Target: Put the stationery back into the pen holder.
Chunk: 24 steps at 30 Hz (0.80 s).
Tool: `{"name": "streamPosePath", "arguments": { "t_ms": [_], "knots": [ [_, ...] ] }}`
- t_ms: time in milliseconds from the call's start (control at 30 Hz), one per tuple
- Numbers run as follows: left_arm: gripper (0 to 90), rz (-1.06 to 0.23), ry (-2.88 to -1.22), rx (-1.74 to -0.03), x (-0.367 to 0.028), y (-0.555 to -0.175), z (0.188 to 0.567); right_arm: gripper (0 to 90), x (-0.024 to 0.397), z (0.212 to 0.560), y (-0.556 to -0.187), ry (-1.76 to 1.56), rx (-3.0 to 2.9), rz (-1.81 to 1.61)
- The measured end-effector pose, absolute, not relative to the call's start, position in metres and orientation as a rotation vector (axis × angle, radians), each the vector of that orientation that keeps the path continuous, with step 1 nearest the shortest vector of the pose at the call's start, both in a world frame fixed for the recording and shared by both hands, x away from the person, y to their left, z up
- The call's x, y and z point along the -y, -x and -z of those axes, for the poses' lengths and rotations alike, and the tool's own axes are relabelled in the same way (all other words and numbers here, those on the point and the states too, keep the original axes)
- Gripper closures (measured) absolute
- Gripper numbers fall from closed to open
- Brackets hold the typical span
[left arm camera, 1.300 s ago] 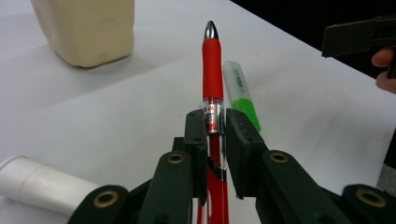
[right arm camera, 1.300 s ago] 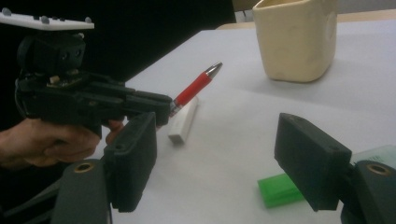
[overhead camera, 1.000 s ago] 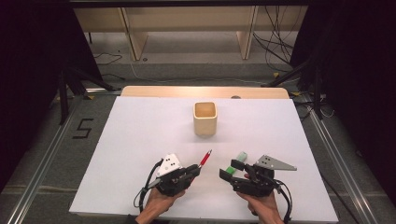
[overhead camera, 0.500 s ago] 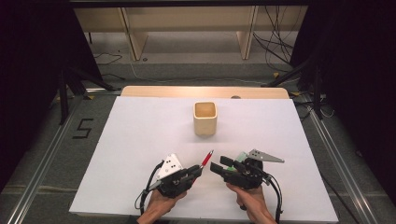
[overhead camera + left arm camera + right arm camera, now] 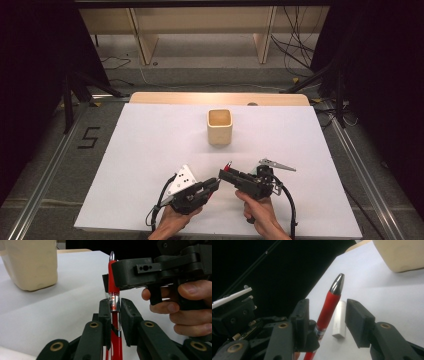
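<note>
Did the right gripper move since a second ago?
Yes. In the high view the right gripper slid left, away from the table's right edge, toward the red pen in the left gripper. Its jaws have been closing around the pen.

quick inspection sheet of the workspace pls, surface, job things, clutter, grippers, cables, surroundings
surface: white table top with a light wooden strip along its far edge
job's things: red pen, silver tip up, clamped in the left gripper; beige square cup upright mid-table, apart from both grippers
clutter: small white cap-like piece lying on the table beside the pen
grippers: left gripper shut on the pen's barrel; right gripper has just been closing, its jaws straddle the pen's upper part, one pad near the barrel, the other still clear of it
cables: black cable trails from the right gripper; loose cables on the floor beyond
surroundings: wooden shelf frame behind, a 5 taped on the floor left
</note>
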<state>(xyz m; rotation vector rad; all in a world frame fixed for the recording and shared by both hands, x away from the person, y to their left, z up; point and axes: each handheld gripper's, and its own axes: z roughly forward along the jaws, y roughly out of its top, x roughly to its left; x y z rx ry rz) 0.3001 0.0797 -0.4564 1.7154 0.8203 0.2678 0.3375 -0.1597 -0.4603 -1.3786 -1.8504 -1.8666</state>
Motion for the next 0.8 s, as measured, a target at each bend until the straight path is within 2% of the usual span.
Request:
{"name": "streamPosePath", "arguments": {
  "t_ms": [467,633,700,733,767,800],
  "knots": [
    [78.7,-0.273,-1.710,-0.815,-0.0768,-0.2996,0.4565,69.4,0.1573,0.4674,-0.3399,1.390,1.734,1.868],
    [78.7,-0.266,-1.711,-0.814,-0.0762,-0.2994,0.4572,78.5,0.1559,0.4687,-0.3384,1.397,1.693,1.866],
    [78.6,-0.263,-1.710,-0.810,-0.0761,-0.2995,0.4580,79.3,0.1558,0.4685,-0.3382,1.396,1.685,1.864],
    [77.2,-0.259,-1.707,-0.805,-0.0760,-0.2997,0.4577,80.0,0.1559,0.4677,-0.3368,1.406,1.671,1.859],
    [69.2,-0.244,-1.718,-0.789,-0.0769,-0.3009,0.4562,80.2,0.1565,0.4672,-0.3364,1.406,1.661,1.863],
    [56.9,-0.213,-1.751,-0.779,-0.0770,-0.3030,0.4536,80.2,0.1570,0.4665,-0.3361,1.412,1.662,1.876]
  ]
}}
